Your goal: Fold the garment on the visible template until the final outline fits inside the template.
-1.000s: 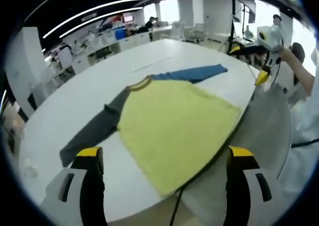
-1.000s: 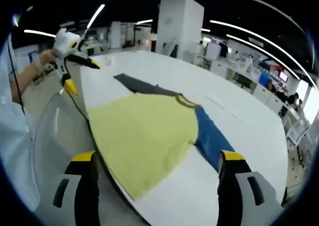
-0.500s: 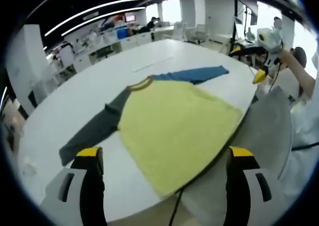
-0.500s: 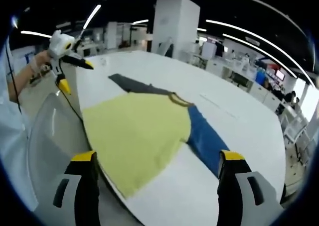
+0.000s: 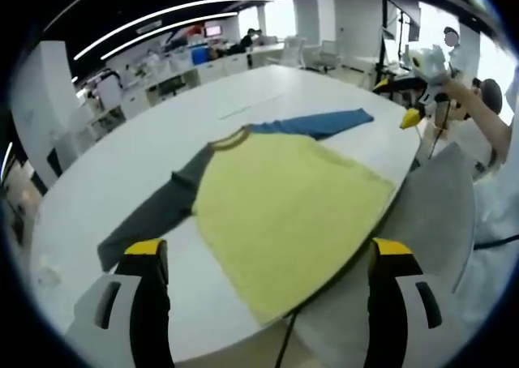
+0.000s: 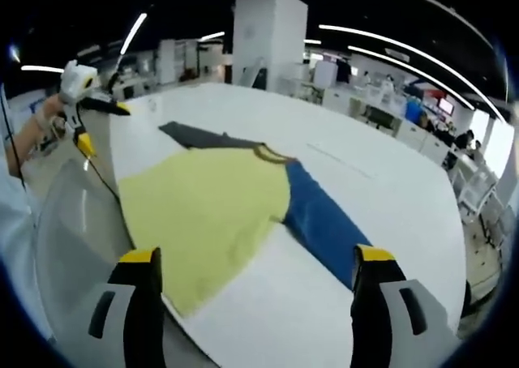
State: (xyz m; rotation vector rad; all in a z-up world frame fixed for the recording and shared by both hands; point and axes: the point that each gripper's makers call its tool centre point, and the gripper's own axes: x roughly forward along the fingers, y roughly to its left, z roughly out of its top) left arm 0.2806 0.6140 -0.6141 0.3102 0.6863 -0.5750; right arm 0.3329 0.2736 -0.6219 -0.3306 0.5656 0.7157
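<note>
Left gripper (image 5: pixel 261 291): jaws spread wide, nothing held, raised above the near edge of the desk (image 5: pixel 122 165). Right gripper (image 6: pixel 253 299): jaws likewise parted and empty, held over the same rounded edge from the other side. In the left gripper view the right gripper is seen at the far right, carried in a person's hand (image 5: pixel 448 83), yellow tips apart; in the right gripper view the left gripper is seen at the far left in a hand (image 6: pixel 50 109).

Garment (image 5: pixel 284 202) is laid flat on the white desk, yellow body spread, its lower hem reaching the desk's near edge. Grey sleeve (image 5: pixel 154 214) is stretched out along the desk to one side, blue sleeve (image 5: pixel 316 122) to the other; collar (image 5: pixel 229 136) points toward the desk's middle. No template outline can be made out beneath the cloth.

No containers are noted. A grey chair back (image 5: pixel 434 214) is pressed close against the desk edge beside the hem. A dark cable (image 5: pixel 285 340) hangs off the near edge. Office desks and white pillars (image 6: pixel 263 40) stand well behind.
</note>
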